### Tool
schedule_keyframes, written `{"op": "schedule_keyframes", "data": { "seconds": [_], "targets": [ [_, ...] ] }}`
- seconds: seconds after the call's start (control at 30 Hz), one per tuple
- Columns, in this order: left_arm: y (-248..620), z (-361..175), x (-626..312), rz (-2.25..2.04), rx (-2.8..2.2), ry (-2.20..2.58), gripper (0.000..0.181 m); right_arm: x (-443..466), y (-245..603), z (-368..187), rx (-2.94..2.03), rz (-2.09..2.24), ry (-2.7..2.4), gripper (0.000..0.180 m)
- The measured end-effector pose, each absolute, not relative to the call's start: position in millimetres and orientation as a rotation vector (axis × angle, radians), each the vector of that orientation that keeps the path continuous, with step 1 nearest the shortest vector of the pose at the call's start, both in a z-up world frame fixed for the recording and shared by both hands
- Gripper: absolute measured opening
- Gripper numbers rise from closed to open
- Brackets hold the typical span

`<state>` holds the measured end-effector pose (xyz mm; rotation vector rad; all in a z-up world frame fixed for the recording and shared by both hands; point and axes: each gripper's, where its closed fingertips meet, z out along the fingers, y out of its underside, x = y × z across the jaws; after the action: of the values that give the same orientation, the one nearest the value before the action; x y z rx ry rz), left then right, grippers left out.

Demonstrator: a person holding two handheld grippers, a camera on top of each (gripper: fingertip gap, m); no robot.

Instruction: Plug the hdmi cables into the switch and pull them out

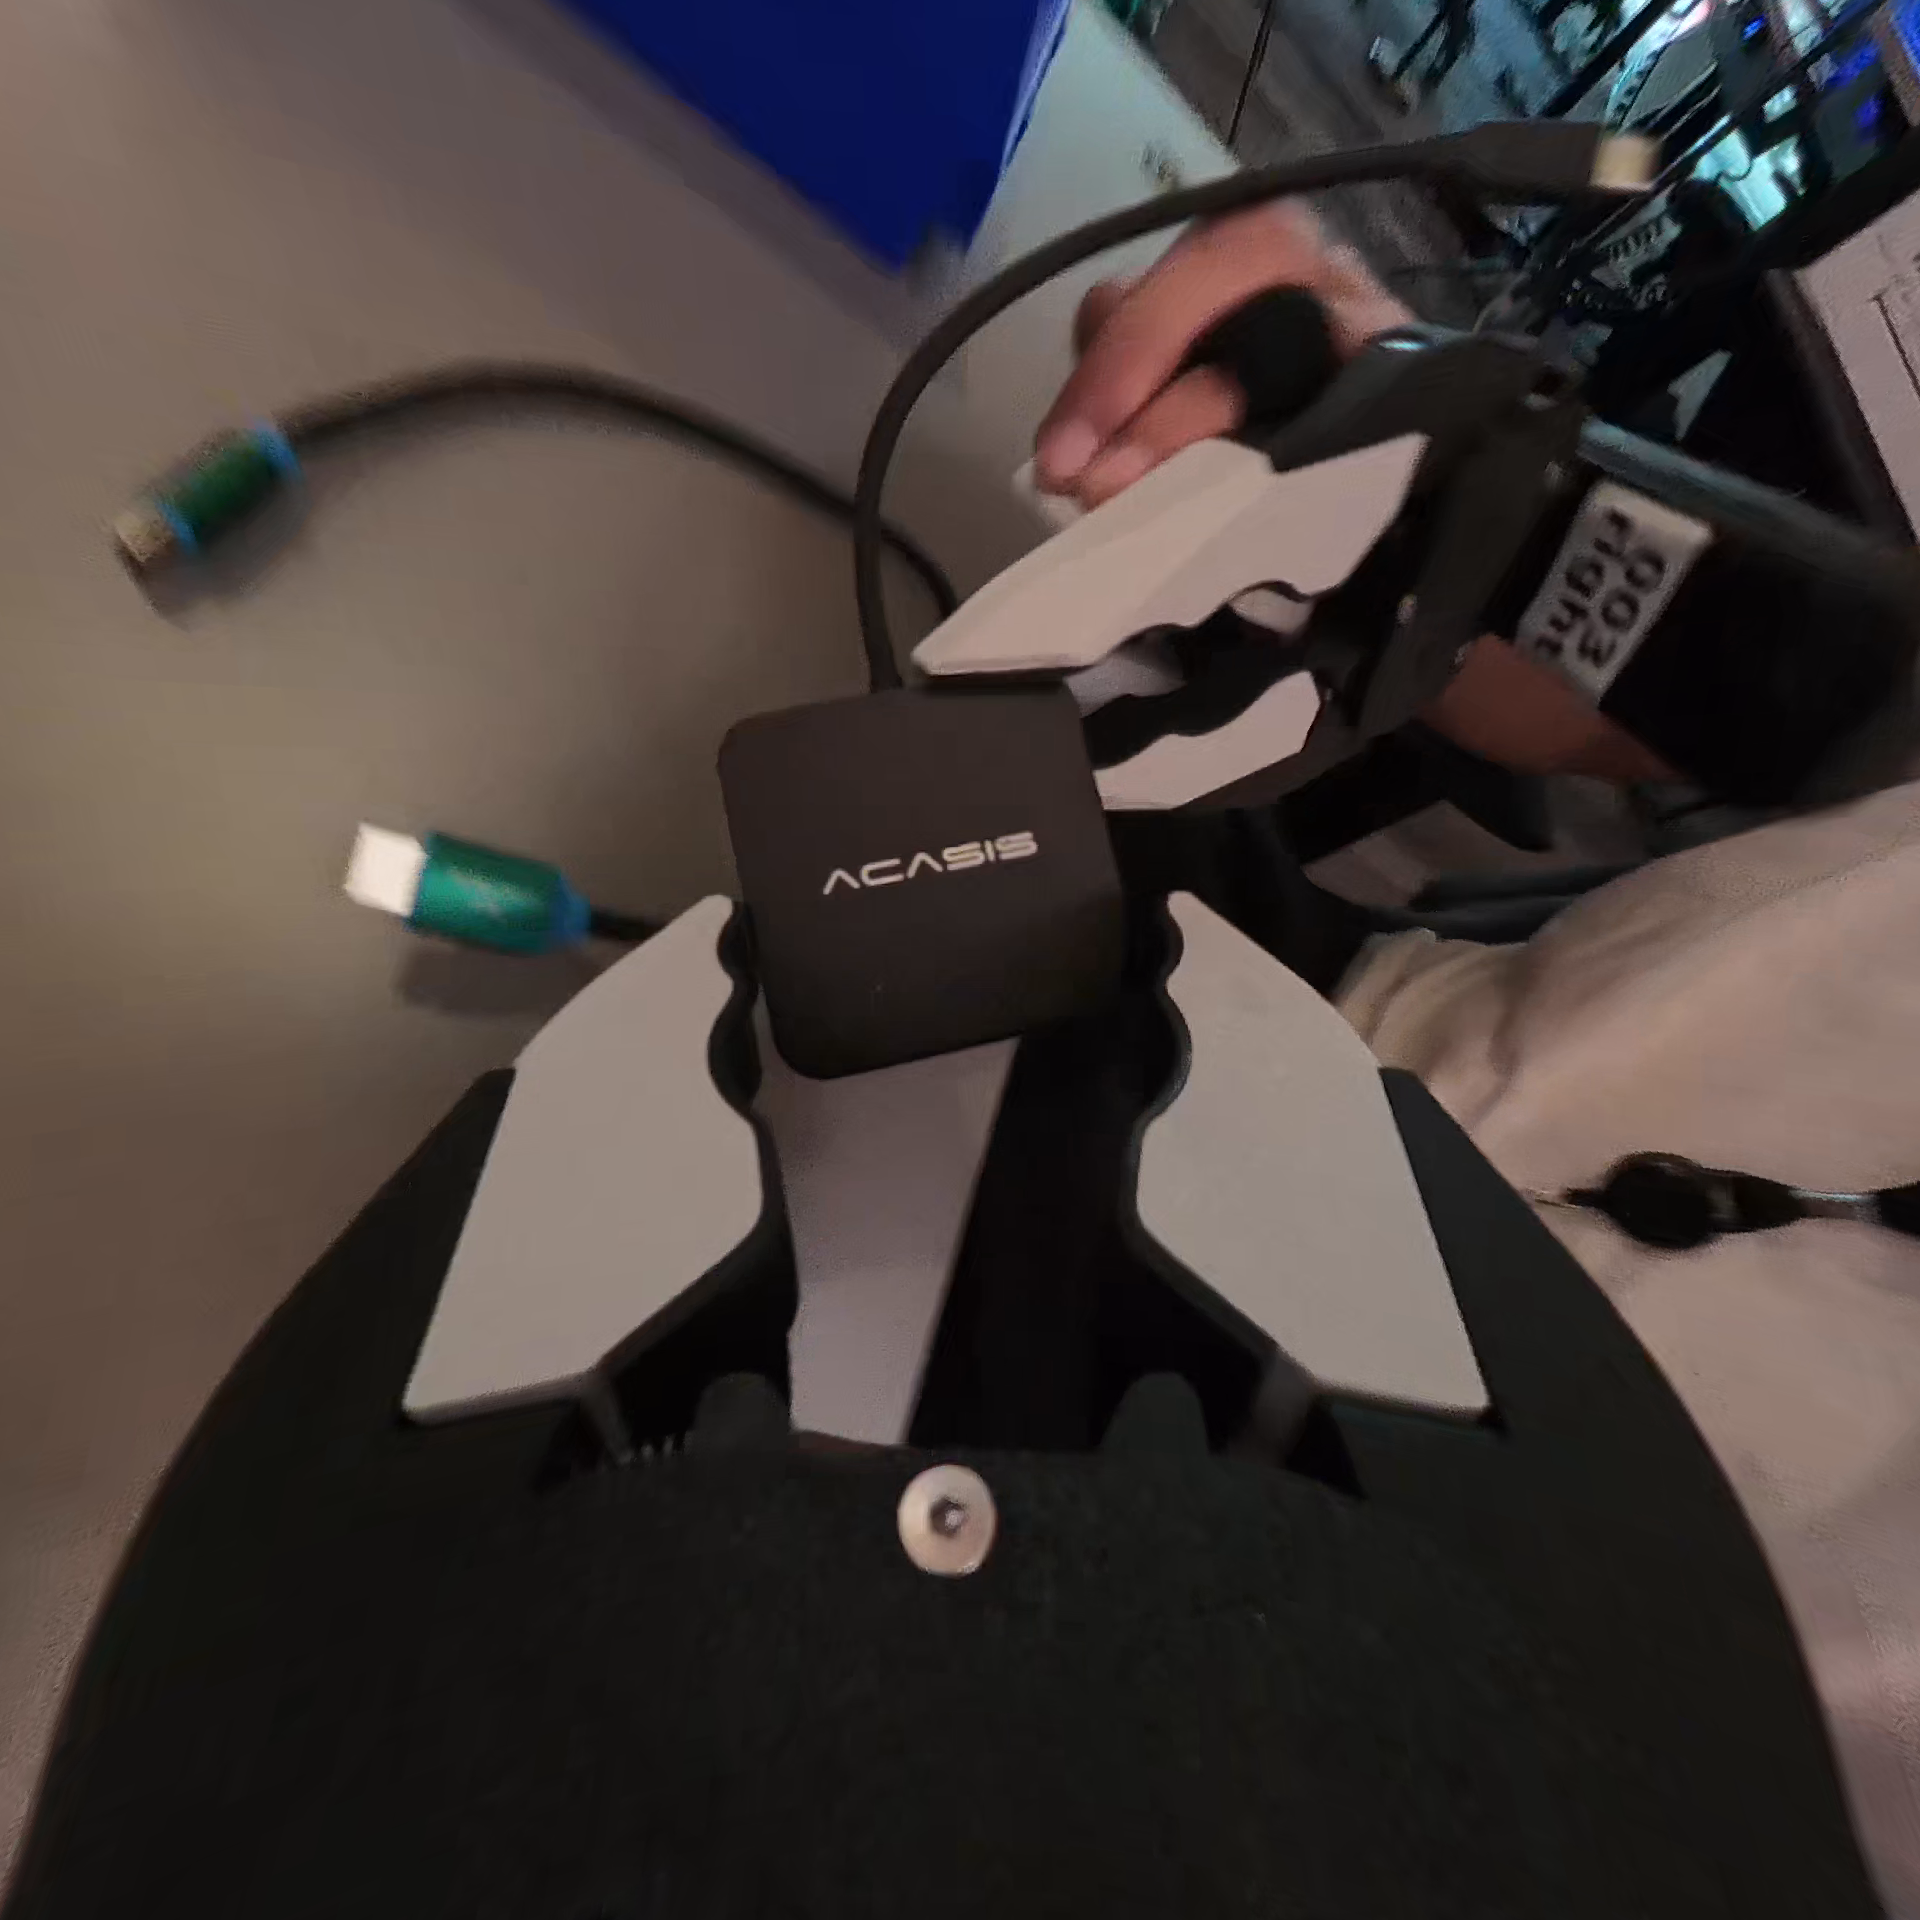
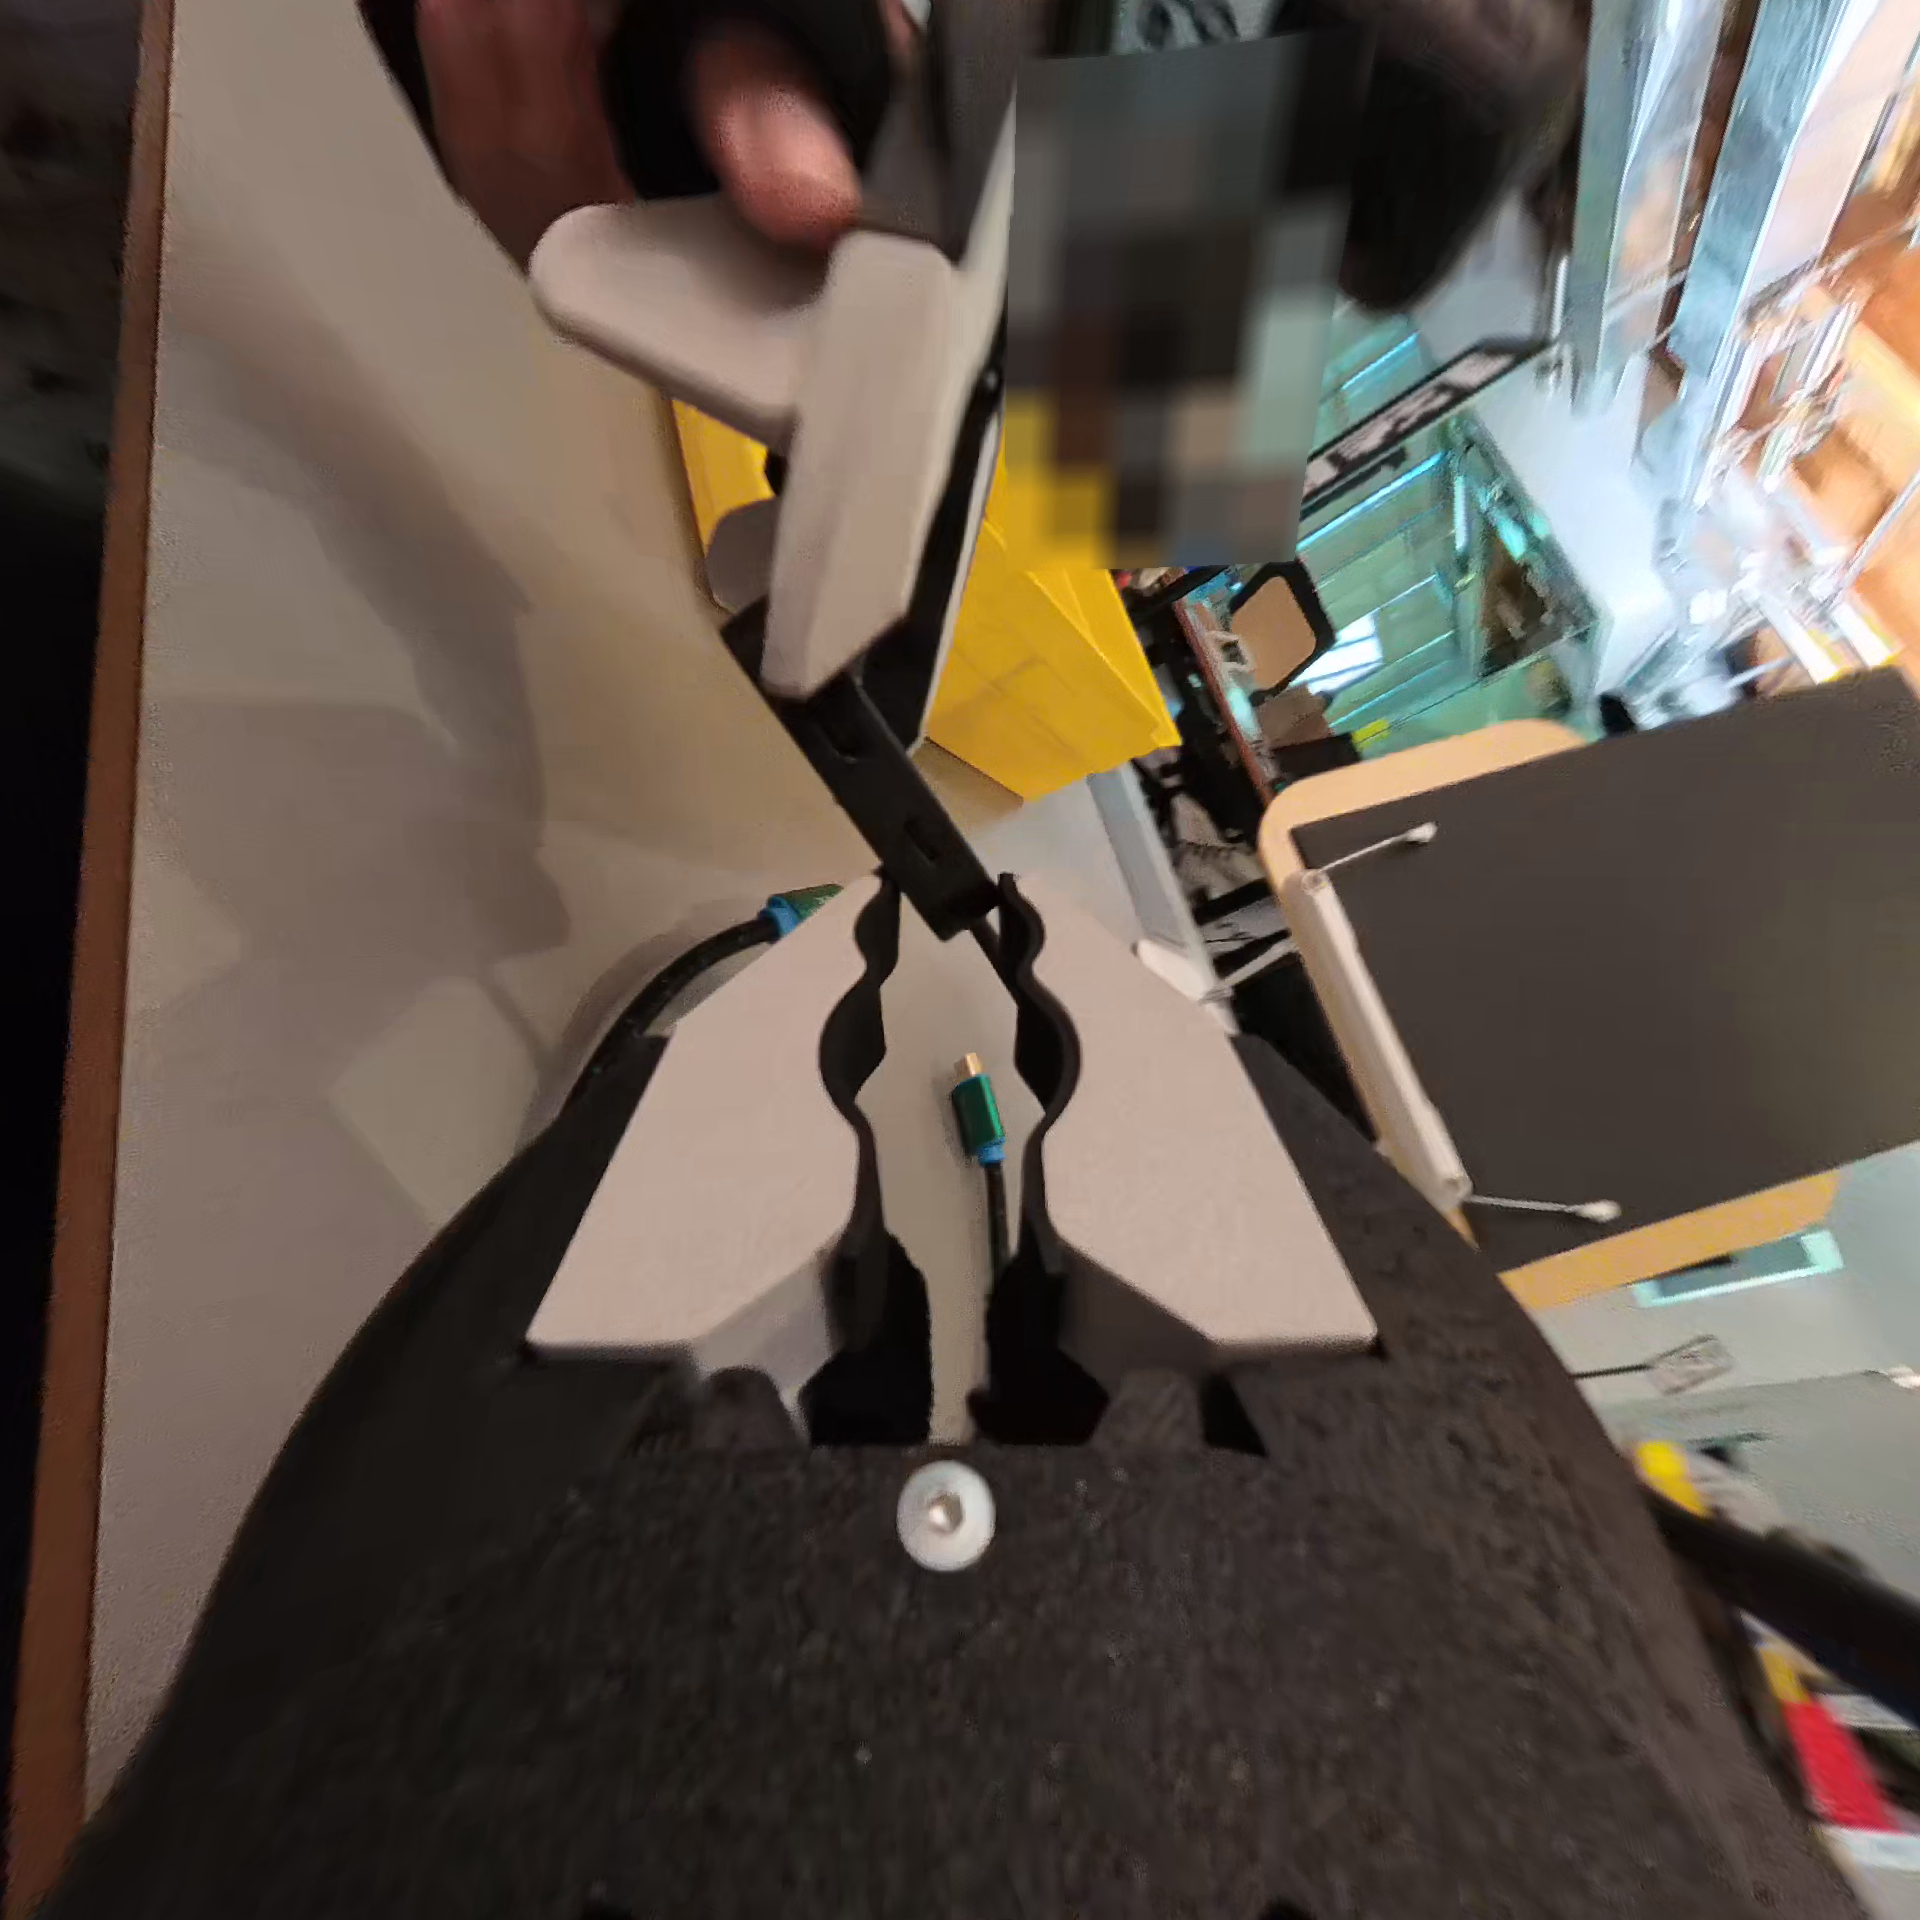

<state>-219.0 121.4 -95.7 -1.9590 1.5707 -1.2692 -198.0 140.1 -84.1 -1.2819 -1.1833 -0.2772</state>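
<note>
My left gripper (image 1: 945, 925) is shut on the black square switch (image 1: 914, 883) and holds it flat, above the table. The switch's own black cable (image 1: 883, 468) loops up and away. My right gripper (image 1: 997, 670) meets the switch's far right corner. In the right wrist view the switch (image 2: 883, 790) shows edge-on, its end pinched between my right gripper's (image 2: 945, 899) tips, with the left gripper (image 2: 831, 468) above. Two green HDMI plugs lie loose on the table, one far left (image 1: 208, 499) and one nearer (image 1: 468, 894). They also show in the right wrist view (image 2: 977, 1117) (image 2: 800, 904).
The pale table (image 1: 312, 260) has a wooden edge (image 2: 114, 831). A yellow bin (image 2: 1039, 644) stands behind the grippers. A black board with a pale wooden rim (image 2: 1610, 987) is at the right. A person's hand (image 1: 1174, 364) and light clothing (image 1: 1662, 1143) are close by. The tips of both grippers are at nearly the same place.
</note>
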Motion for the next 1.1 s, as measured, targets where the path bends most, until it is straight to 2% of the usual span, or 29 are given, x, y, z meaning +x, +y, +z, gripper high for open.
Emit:
{"op": "schedule_keyframes", "data": {
  "seconds": [0.17,0.33,0.47,0.67,0.87,1.1],
  "targets": [
    [128,-67,-207,-1.015,-1.364,1.552,0.060,-183,144,-86,-1.438,-0.006,-1.094,0.017],
    [125,-81,-202,-0.767,-1.236,1.659,0.056,-181,141,-89,-1.498,0.126,-1.060,0.016],
    [121,-80,-198,-0.678,-1.113,1.662,0.036,-190,136,-98,-1.553,0.217,-1.066,0.016],
    [123,-84,-198,-0.598,-1.080,1.674,0.018,-198,132,-94,-1.588,0.396,-1.007,0.016],
    [127,-88,-194,-0.536,-1.066,1.676,0.014,-194,133,-99,-1.623,0.488,-0.964,0.016],
    [205,-49,-232,-0.338,-1.208,1.153,0.013,-153,146,-69,-1.545,0.454,-0.765,0.016]
  ]
}}
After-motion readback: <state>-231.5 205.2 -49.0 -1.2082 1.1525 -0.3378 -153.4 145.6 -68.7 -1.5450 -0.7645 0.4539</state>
